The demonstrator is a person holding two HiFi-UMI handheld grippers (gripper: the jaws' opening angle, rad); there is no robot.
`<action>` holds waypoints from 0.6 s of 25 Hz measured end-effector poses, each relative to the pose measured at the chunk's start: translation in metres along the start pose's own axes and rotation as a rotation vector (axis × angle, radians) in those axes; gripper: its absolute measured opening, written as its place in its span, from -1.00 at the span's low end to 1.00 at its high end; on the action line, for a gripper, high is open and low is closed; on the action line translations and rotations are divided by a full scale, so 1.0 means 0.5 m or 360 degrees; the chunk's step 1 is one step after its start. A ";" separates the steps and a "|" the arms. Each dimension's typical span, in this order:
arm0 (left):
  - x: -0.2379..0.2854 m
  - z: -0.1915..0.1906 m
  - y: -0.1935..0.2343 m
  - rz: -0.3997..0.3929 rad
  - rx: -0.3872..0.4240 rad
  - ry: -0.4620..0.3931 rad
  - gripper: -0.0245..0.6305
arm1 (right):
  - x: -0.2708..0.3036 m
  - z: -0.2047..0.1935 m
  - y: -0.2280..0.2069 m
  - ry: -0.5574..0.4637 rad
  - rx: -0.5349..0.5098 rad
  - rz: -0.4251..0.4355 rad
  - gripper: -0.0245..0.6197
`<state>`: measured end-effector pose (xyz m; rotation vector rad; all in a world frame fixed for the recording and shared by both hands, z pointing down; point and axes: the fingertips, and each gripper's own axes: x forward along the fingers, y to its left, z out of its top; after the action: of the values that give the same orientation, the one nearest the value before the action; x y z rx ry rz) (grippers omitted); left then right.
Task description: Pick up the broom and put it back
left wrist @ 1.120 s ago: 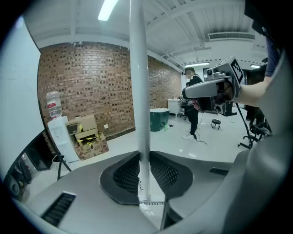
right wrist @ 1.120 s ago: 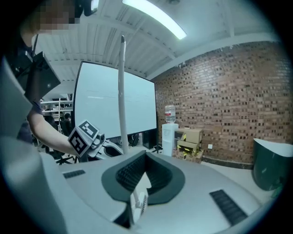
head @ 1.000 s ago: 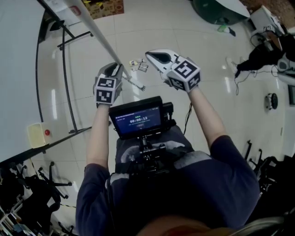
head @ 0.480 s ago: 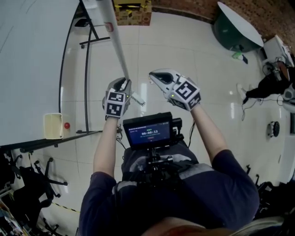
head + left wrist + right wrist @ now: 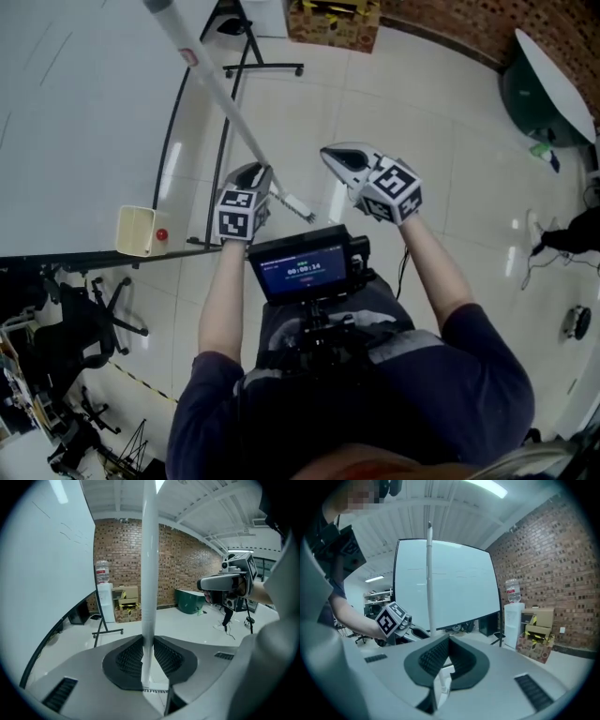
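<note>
The broom shows as a long white pole [image 5: 217, 89] that slants from the upper left of the head view down to my left gripper [image 5: 262, 176]. That gripper is shut on the pole, which sticks out a little below it. In the left gripper view the pole [image 5: 150, 564] rises straight up from between the dark pads of the left gripper [image 5: 148, 640]. My right gripper [image 5: 330, 154] is beside it to the right, shut and empty. The right gripper view shows the right gripper [image 5: 449, 641] with nothing in it, the pole [image 5: 430, 583] and the left gripper [image 5: 393, 619] off to the left.
A large whiteboard [image 5: 75, 122] on a black wheeled stand [image 5: 220, 141] fills the left. A yellow tray [image 5: 138, 232] hangs at its lower edge. Cardboard boxes [image 5: 333, 19] and a water dispenser [image 5: 105, 603] stand by the brick wall. Office chairs [image 5: 80, 328] crowd the lower left.
Both grippers have swung across the floor toward the whiteboard, which now fills more of the head view. The pole stays in the left gripper. The right gripper stays shut.
</note>
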<state>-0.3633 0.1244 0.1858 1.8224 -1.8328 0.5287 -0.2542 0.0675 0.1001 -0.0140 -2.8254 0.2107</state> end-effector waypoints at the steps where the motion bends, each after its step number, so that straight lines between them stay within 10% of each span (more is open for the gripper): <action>1: -0.012 0.000 0.011 0.0033 -0.0035 -0.0011 -0.70 | 0.005 0.002 0.003 0.0000 0.0005 0.0022 -0.87; 15: -0.056 0.006 0.061 0.0216 -0.0287 -0.0184 -0.70 | 0.044 0.029 0.033 0.0039 -0.0098 0.0208 -0.88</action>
<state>-0.3944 0.1463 0.1690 1.6476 -2.0213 0.2995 -0.2796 0.0826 0.0908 -0.2142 -2.8078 0.1509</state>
